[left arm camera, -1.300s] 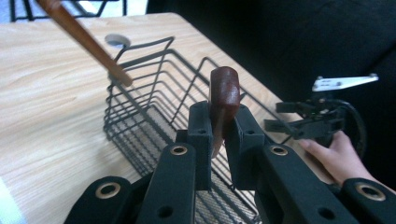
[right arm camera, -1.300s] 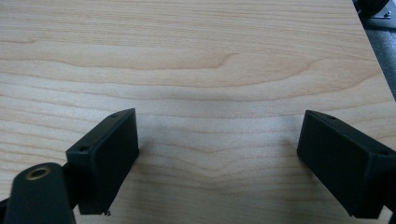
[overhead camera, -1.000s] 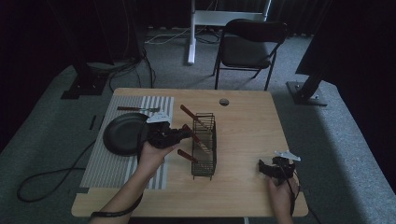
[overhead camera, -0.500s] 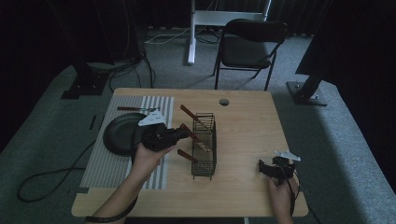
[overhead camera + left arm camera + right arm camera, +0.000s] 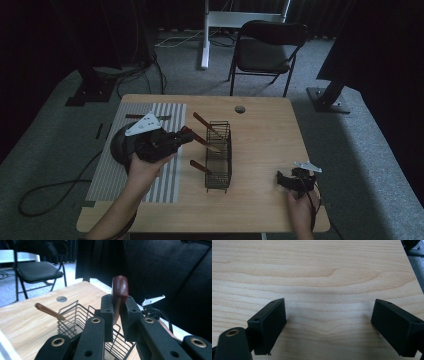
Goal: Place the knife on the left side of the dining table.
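Three knives with brown handles already stick out of the wire basket (image 5: 218, 156) in the middle of the tabletop (image 5: 265, 135), while the left hand-held gripper (image 5: 184, 135) pinches one more knife (image 5: 120, 291) just left of it, and the right hand-held gripper (image 5: 284, 179) rests spread wide at the near right.

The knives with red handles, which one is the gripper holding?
The middle knife, its handle pinched in the left gripper. The other two lean free in the wire basket.
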